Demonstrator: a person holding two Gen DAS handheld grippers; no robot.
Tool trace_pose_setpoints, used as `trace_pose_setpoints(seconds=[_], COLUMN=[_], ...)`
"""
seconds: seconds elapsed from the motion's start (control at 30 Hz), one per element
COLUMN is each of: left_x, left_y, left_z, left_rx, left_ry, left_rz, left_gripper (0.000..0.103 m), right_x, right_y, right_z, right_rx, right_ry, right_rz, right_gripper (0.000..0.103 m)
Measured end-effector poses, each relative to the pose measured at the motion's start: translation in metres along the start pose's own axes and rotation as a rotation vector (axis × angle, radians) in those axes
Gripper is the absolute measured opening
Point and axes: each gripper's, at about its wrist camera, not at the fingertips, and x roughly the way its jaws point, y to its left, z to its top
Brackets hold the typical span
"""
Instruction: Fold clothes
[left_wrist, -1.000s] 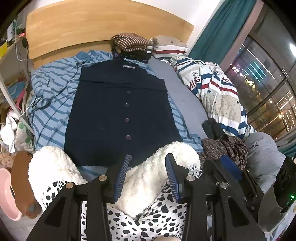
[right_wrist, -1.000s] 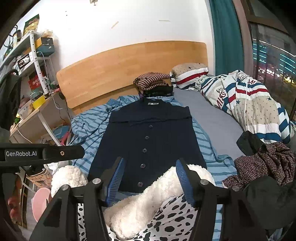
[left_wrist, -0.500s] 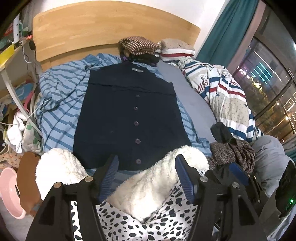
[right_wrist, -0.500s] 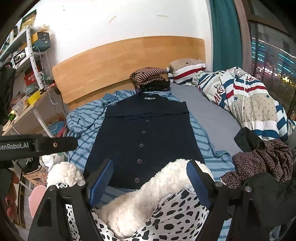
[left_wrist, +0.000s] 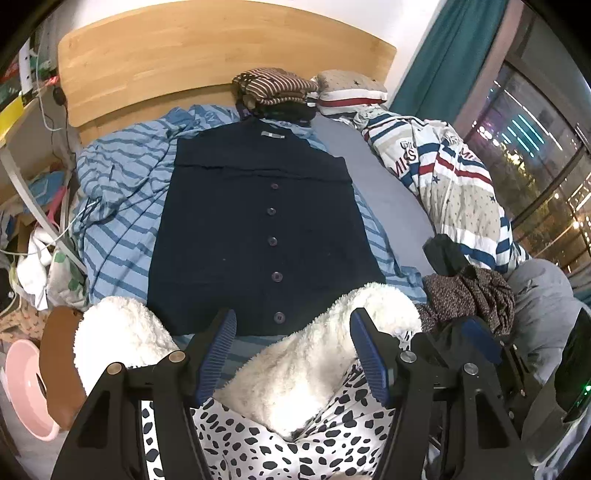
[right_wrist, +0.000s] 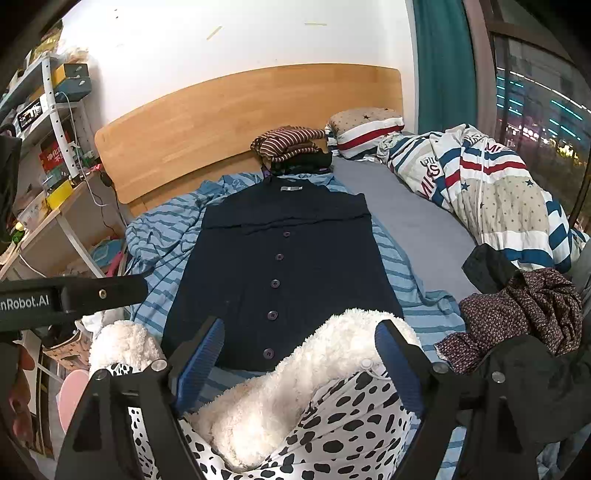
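A navy buttoned cardigan (left_wrist: 258, 229) (right_wrist: 280, 266) lies flat, front up, collar toward the headboard, on a blue striped sheet (left_wrist: 122, 192). My left gripper (left_wrist: 291, 321) hangs open over the cardigan's bottom hem, with nothing pressed between its blue pads. My right gripper (right_wrist: 300, 328) hovers over the same hem; its jaws are opening and grip nothing. White fleece with black-spotted fabric (left_wrist: 295, 373) (right_wrist: 280, 402) fills the foreground under both grippers and hides the bed's near edge.
A folded striped stack (left_wrist: 273, 86) and a pillow (left_wrist: 351, 86) sit by the wooden headboard (left_wrist: 207, 51). A star-and-stripe quilt (left_wrist: 454, 177) lies at right, with a dark crumpled clothes pile (left_wrist: 469, 291) in front. Shelves (right_wrist: 55, 129) and a pink basin (left_wrist: 22, 387) stand at left.
Both grippers' jaws have spread wider apart. Both hands stay over the hem, and the cardigan has not moved.
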Motion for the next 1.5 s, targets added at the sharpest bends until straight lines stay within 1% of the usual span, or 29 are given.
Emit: trace_pose_setpoints(seconds=[0.13,0.43,0.73,1.03,1.27,1.4,1.5], left_x=[0.002,0.009,0.032,0.055,0.062,0.066,0.069], left_y=[0.000,0.009,0.020,0.017,0.016,0.016,0.017], left_z=[-0.004,-0.007,-0.008,-0.009,-0.008,-0.008,-0.008], left_rx=[0.004,-0.022,-0.042,-0.012,-0.007,-0.001,-0.005], left_ry=[0.009,0.032,0.080,0.133,0.139,0.143,0.151], left_rz=[0.007,0.019,0.031,0.035,0.046,0.061,0.058], left_gripper=[0.065,0.065,0.065,0.065,0.065,0.065,0.065], right_x=[0.000,0.006,0.029,0.047,0.059,0.062,0.064], right_y=[0.001,0.002,0.003,-0.003,-0.006,-0.008,-0.009], right_z=[-0.001,-0.003,-0.011,-0.015,-0.018,-0.020,-0.021], right_rx=[-0.008,-0.021,-0.028,-0.002,0.003,0.009,0.014], right_ry=[0.004,0.025,0.092,0.144,0.181,0.186,0.193], right_rz=[0.001,-0.007,-0.015,-0.043,-0.049,-0.048,-0.049], right_gripper=[0.087,0.087,0.087,0.087,0.087,0.087,0.087])
